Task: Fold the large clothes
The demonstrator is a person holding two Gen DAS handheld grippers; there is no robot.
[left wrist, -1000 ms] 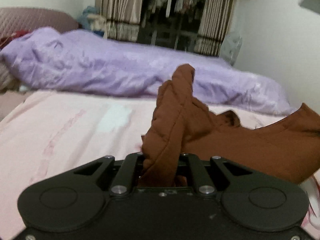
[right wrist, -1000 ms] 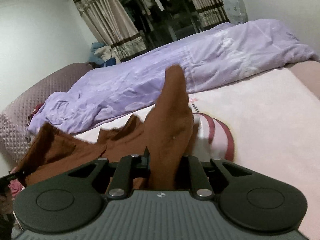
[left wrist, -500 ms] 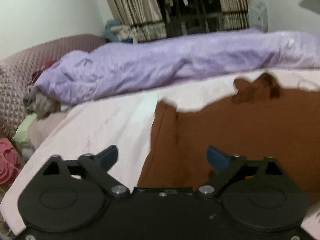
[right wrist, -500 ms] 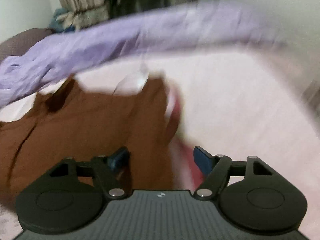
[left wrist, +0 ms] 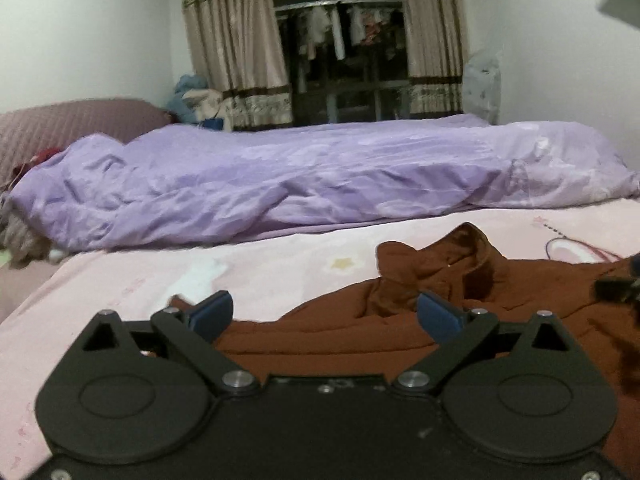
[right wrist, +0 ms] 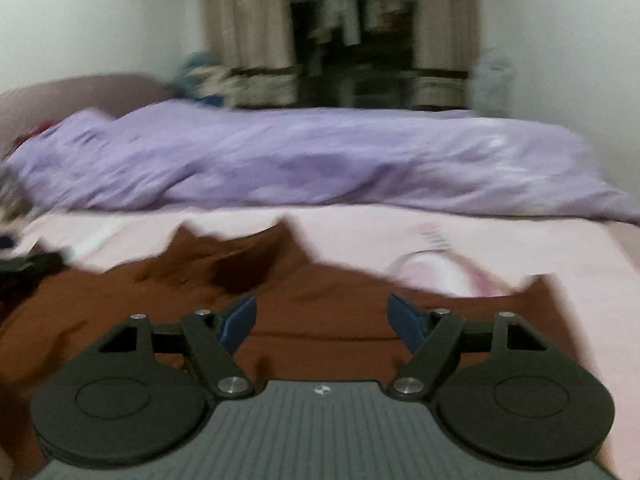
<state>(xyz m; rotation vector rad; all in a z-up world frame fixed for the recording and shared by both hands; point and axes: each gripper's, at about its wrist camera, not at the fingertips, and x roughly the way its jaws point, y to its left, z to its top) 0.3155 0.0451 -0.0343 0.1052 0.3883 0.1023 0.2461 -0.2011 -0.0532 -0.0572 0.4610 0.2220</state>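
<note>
The bed (left wrist: pixel 280 276), under a pink sheet, fills both wrist views; a purple quilt (left wrist: pixel 320 184) lies bunched along its far side, before curtains (left wrist: pixel 236 60) and a dark window. The garment (left wrist: pixel 400 332), a large brown piece, lies spread on the near part of the bed, directly under and ahead of both tools. Its far edge is rumpled, with a raised fold near the middle (left wrist: pixel 452 256) and 2 peaked corners showing in the right view (right wrist: pixel 236 252). The view from the right is blurred, so finer creases cannot be read.

Progress, as a judgement: the garment is laid down but not yet compact. At most 1 fold appears made; whether layers are doubled cannot be told. Smoothing and further folds seem to remain.

Pose: both tools point forward and slightly downward over the cloth, roughly level in roll. The left gripper (left wrist: pixel 324 316) has its 2 jaws spread wide, nothing pinched between the blue pads (left wrist: pixel 210 314). The right gripper (right wrist: pixel 322 320) is likewise spread wide and empty, cloth visible below the gap only. Its dark tip shows at the right edge of the left view (left wrist: pixel 616 288).
</note>
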